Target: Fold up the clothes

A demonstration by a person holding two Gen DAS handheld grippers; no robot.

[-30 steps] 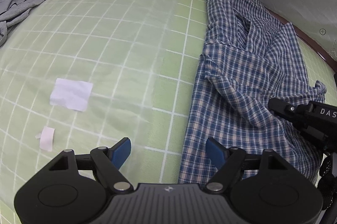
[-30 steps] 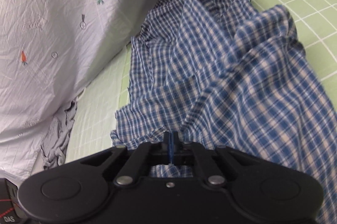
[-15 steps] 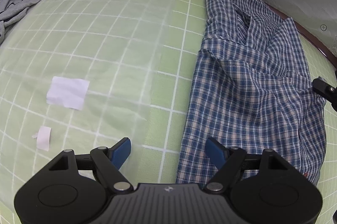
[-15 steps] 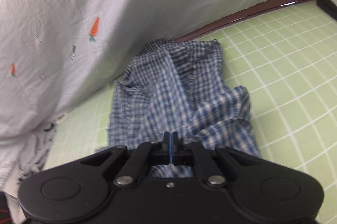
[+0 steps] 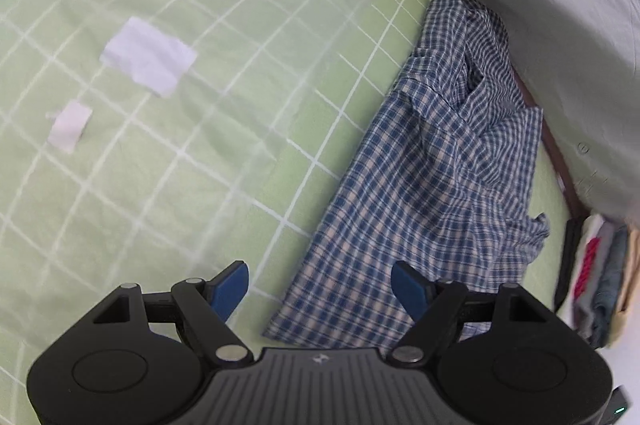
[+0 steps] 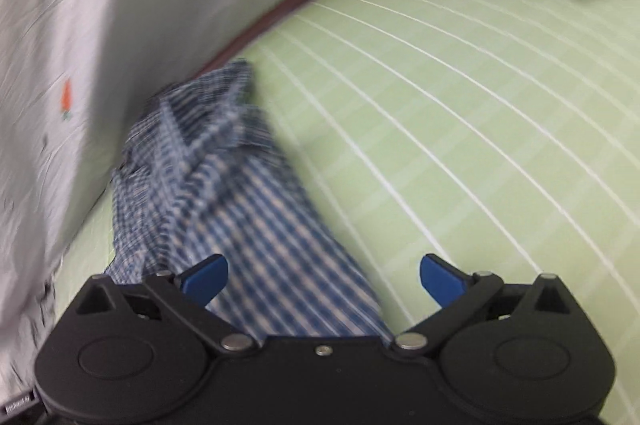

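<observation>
A blue checked shirt (image 5: 436, 185) lies rumpled at the right of the frame on a green gridded worktop (image 5: 200, 185). It looks light and limp; its lower hem seems the best hold. The left gripper (image 5: 320, 287) hangs released above that hem, and the right gripper (image 6: 324, 277) has its jaws opening, clamping nothing.

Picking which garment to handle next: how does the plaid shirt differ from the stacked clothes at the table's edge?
The plaid shirt lies spread and rumpled, collar open, along the wall cloth; the stacked clothes are folded in a pile. The shirt is blue check; the stack mixes red, grey and pale pieces. Both rest on the green grid mat.
</observation>
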